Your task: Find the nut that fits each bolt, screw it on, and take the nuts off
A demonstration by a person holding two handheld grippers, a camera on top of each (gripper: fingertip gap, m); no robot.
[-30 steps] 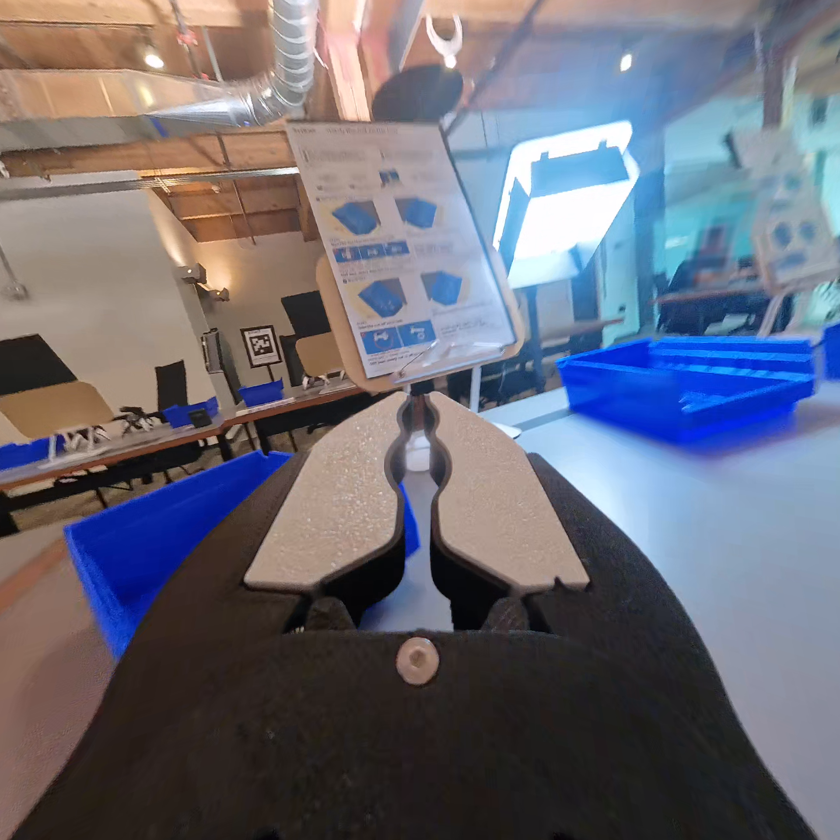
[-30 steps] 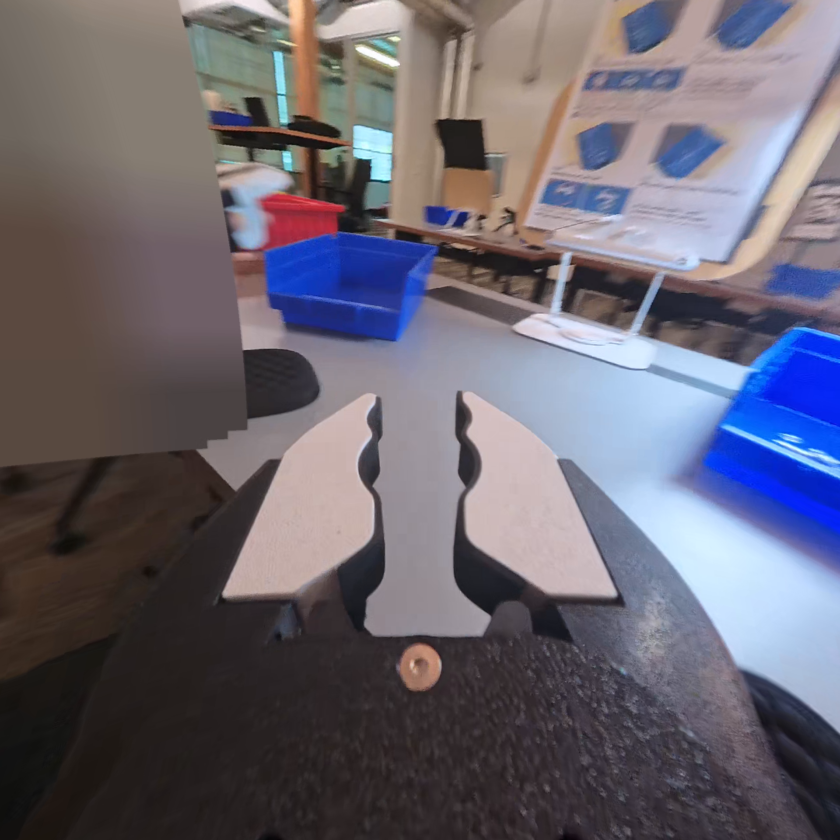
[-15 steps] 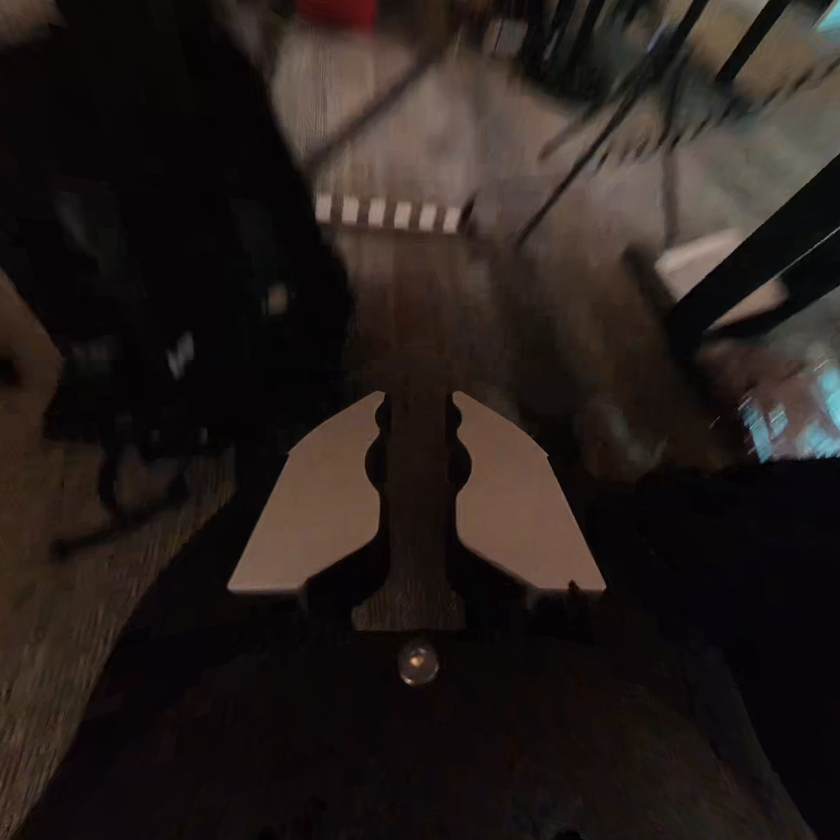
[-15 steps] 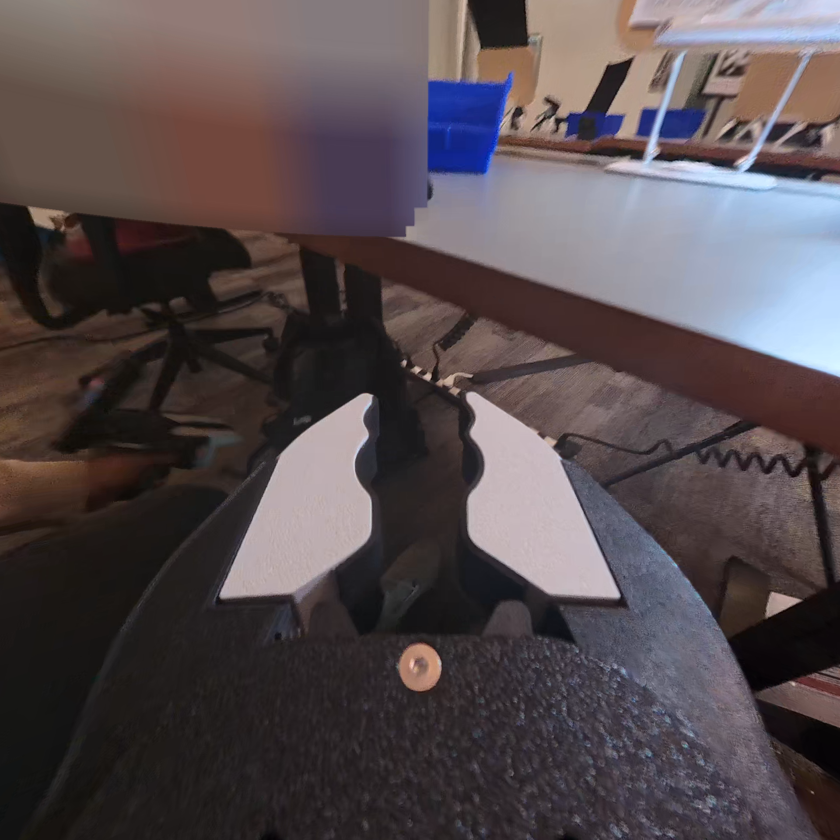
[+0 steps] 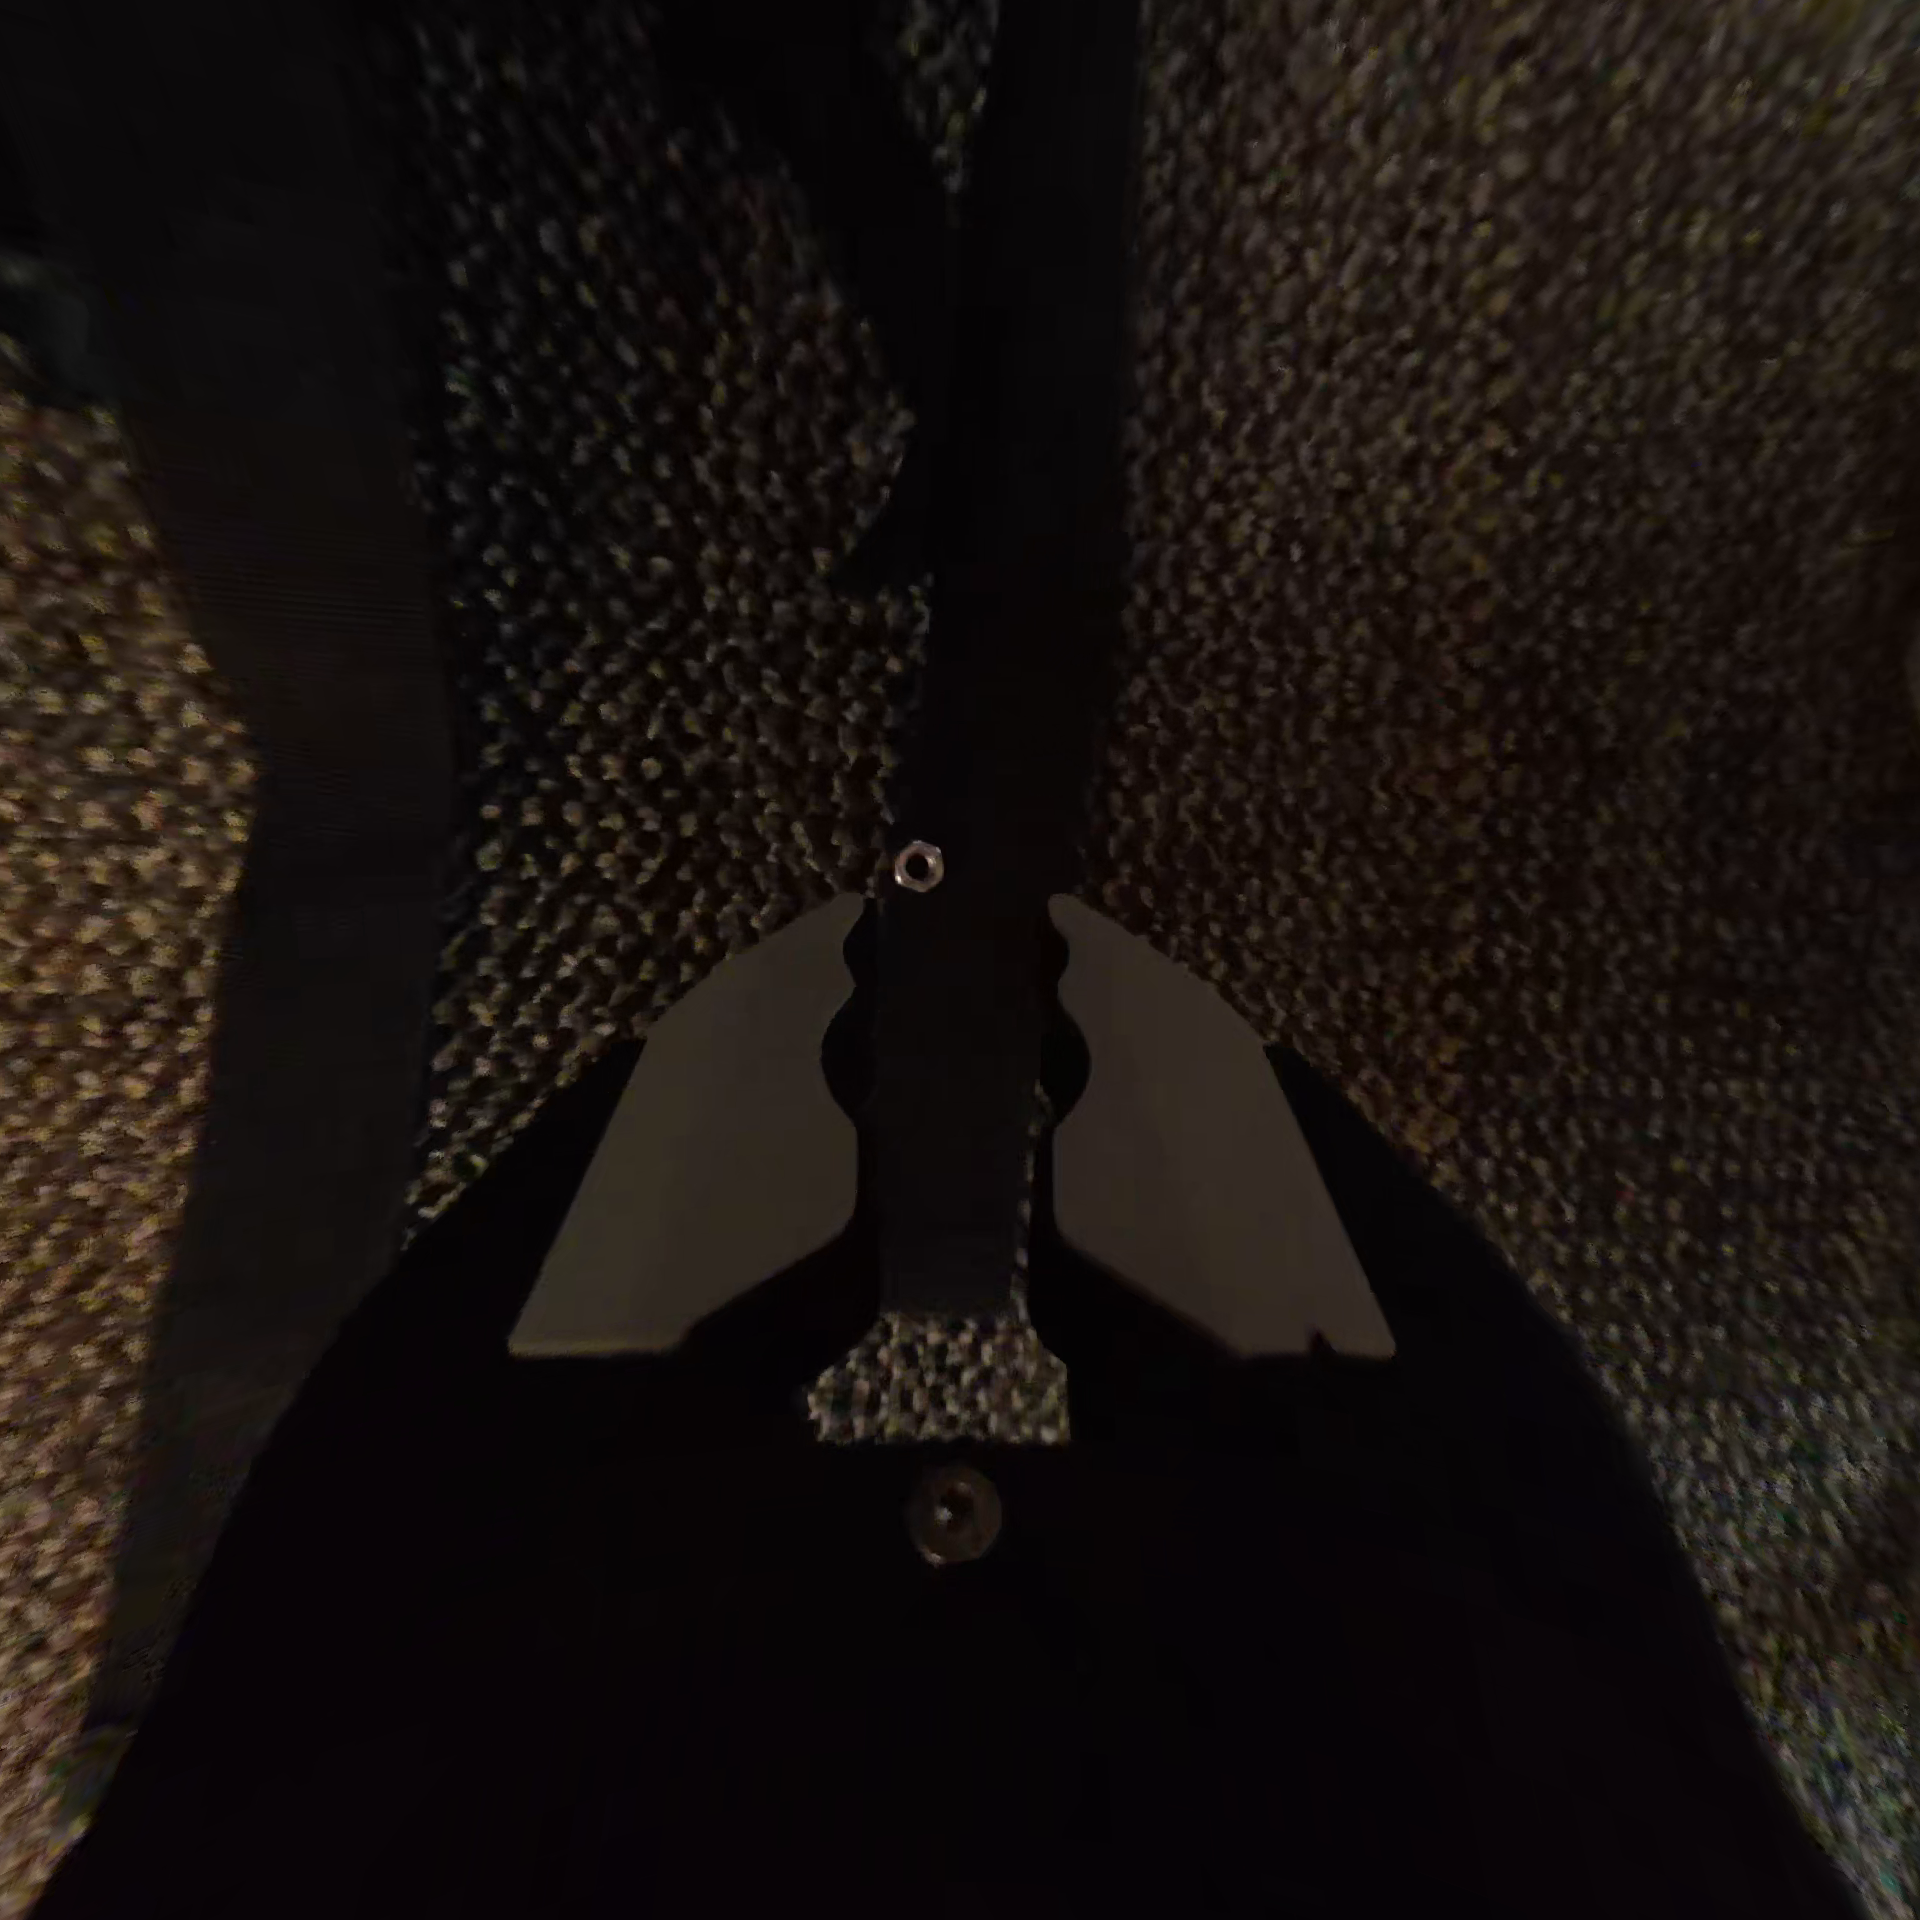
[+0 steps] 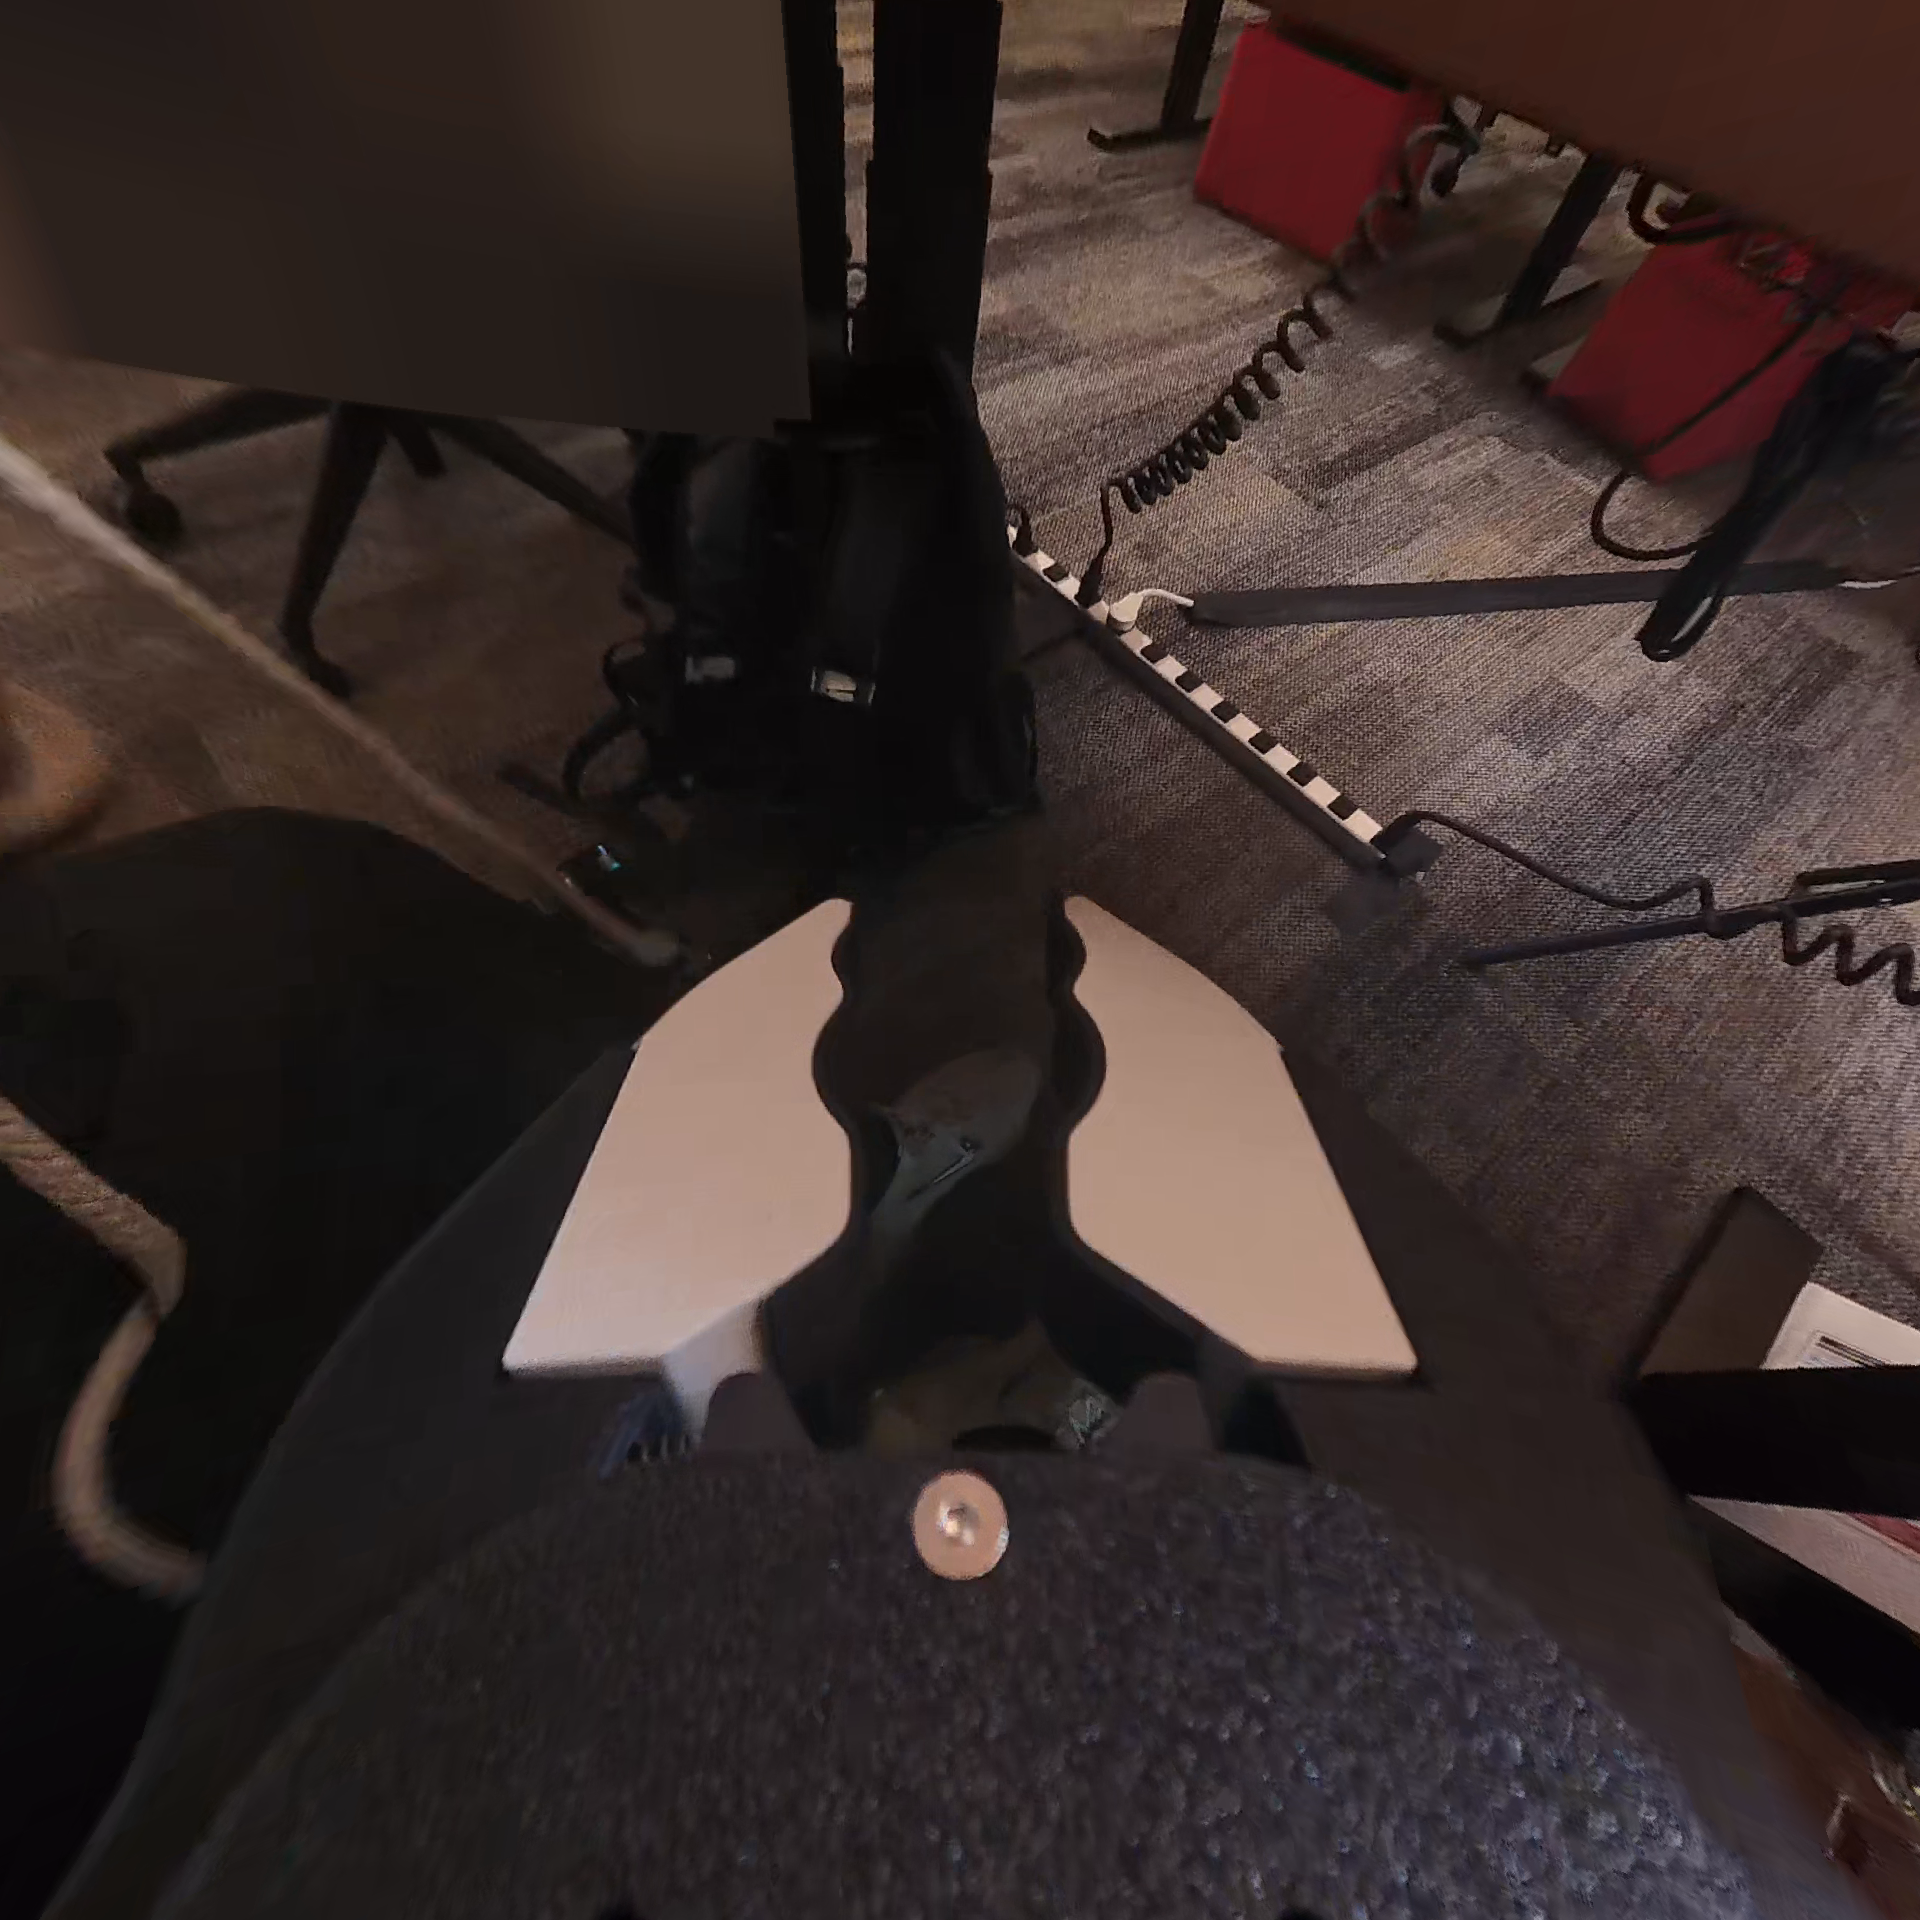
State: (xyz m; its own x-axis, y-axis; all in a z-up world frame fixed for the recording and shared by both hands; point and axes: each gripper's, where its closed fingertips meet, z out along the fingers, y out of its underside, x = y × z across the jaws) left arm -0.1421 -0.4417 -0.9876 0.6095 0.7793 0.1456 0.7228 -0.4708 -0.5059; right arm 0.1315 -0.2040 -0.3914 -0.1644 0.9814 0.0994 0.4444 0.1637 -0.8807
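In the dim left wrist view a small silver hex nut (image 5: pixel 918 865) lies on the speckled carpet (image 5: pixel 1455 623), against the left edge of a black bar (image 5: pixel 1039 416) that runs along the floor. My left gripper (image 5: pixel 956 904) points down at the floor, open and empty, its fingertips just short of the nut, which lies slightly left of centre. The black bar shows through the gap between the fingers. My right gripper (image 6: pixel 956 909) is open and empty, and points at the carpet under the table. No bolt is in view.
The right wrist view shows a black bag (image 6: pixel 831 644) against a black table leg (image 6: pixel 914 156), a power strip (image 6: pixel 1195 675), a coiled cable (image 6: pixel 1216 416), red boxes (image 6: pixel 1299 135) and chair legs (image 6: pixel 343 488). A dark strap (image 5: pixel 291 623) crosses the left view. My left gripper's tips are some 15 centimetres from the speckled carpet (image 5: pixel 1455 623).
Both grippers have dropped from above the table top to the floor under it. My left gripper has gone from shut to open. The nut has come into the left view.
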